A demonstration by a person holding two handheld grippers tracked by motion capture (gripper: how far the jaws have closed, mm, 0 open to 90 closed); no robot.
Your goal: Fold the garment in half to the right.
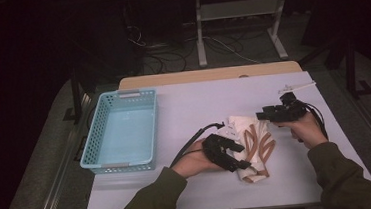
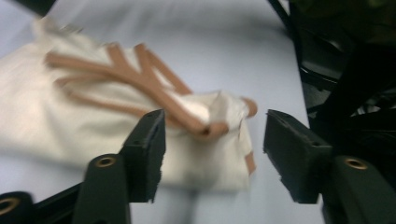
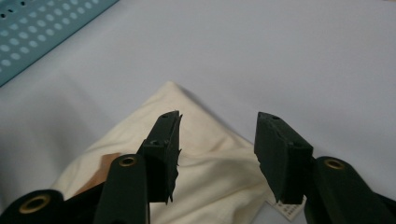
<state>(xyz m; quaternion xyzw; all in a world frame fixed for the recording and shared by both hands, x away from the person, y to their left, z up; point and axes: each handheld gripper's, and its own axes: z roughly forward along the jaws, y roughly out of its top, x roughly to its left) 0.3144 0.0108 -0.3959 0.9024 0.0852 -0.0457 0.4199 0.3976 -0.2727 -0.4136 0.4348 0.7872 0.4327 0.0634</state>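
A cream cloth garment with tan straps lies crumpled on the pale desk, right of centre and well apart from the light blue basket that sits empty toward the left. The person has both tools down at it. The left tongs sit at the near end of the cloth; in the left gripper view the jaws stand wide apart, with the bunched corner where the tan straps gather lying between them, nothing pinched yet. The right tongs hover at the far end; in the right gripper view they are also spread, poised over a folded cream corner, and I cannot tell whether the tips touch the fabric.

To my eye the step in hand is taking hold of the garment at both ends. To do it well, each side should drop low enough that the lower jaw slides under the fabric edge, not just onto the top layer. The left would do best to bite the cloth itself beside the straps, since a strap alone would slip or stretch. Close both firmly before lifting, and raise them together so the piece hangs level and does not drag across the desk
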